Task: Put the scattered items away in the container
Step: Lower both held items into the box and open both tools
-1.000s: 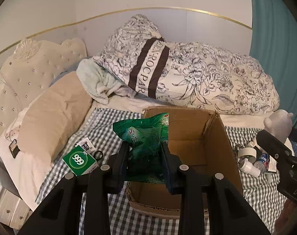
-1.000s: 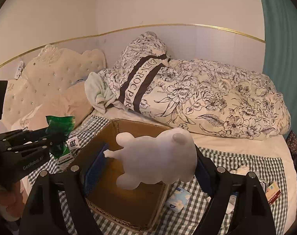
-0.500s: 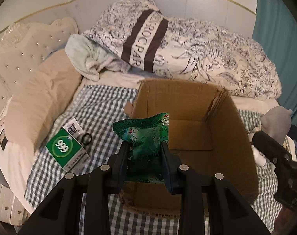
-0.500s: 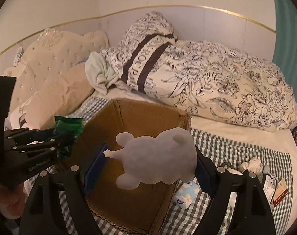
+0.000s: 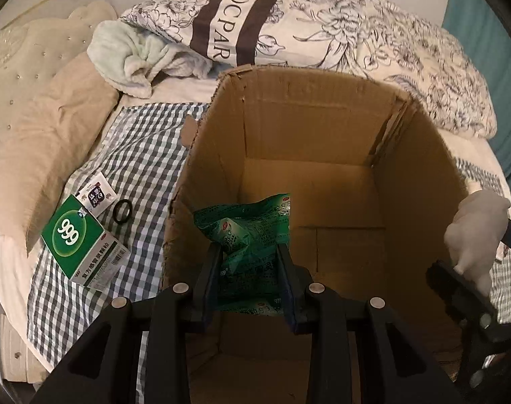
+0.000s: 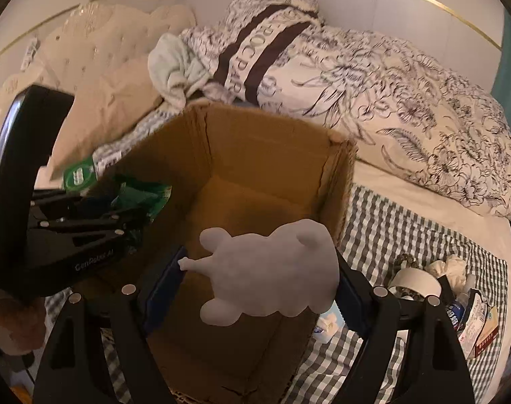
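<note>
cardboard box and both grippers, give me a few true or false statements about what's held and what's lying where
1. The left gripper is clamped on a green packet. True.
2. The right gripper holds a roll of tape. False: it holds a white plush toy; the tape roll lies on the checked sheet.
3. The cardboard box already has several items on its floor. False: the visible floor is bare.
4. A green 999 box lies on the sheet outside the cardboard box. True.
5. A small black ring lies beside the 999 box. True.
6. The cardboard box is closed with its flaps folded over. False: its top is open.
</note>
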Tool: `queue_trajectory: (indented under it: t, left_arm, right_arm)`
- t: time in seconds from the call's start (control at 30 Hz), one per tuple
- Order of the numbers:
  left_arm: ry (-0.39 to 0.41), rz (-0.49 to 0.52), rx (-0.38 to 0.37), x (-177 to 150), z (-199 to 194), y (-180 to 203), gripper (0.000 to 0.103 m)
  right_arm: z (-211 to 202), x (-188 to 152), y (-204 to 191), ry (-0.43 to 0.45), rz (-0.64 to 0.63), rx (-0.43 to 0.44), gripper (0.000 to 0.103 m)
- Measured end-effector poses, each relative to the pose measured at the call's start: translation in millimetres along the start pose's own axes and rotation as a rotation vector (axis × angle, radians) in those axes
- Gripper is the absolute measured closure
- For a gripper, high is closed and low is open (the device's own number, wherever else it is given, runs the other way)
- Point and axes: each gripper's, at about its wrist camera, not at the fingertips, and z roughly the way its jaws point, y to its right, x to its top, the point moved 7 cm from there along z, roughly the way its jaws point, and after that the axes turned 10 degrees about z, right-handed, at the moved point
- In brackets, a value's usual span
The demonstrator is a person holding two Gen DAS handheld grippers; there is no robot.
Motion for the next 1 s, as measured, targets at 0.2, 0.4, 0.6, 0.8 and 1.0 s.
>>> queue_trajectory:
  t: [0.2, 0.4, 0.6, 0.8, 1.0]
  left_arm:
    - [-0.012, 0.007, -0.013, 1.3, 1.4, 3.4, 0.071]
    - [-0.006, 0.004, -0.015, 3.4, -2.5, 3.2, 0.071]
    - [0.009, -0.002, -0.018, 8.7, -13.0, 5.2, 0.062]
    - [0.050, -0.006, -0.006, 16.2, -31.3, 8.3, 0.049]
    - [0.102, -0.006, -0.002, 22.4, -53.8, 10.9, 0.049]
  right_arm:
    - [11.6, -9.2, -8.3, -0.042, -0.043, -0.004, 0.021]
    - [8.9, -11.2, -9.0, -0.035, -0.053, -0.005, 0.021]
    - [2.3, -9.5, -12.6, -0.016, -0.067, 0.002, 0.021]
    - [-15.7, -5.1, -13.1, 0.035, -0.073, 0.002, 0.021]
    - [-34.6, 1.6, -6.6, 0.082, -0.048, 0.003, 0.021]
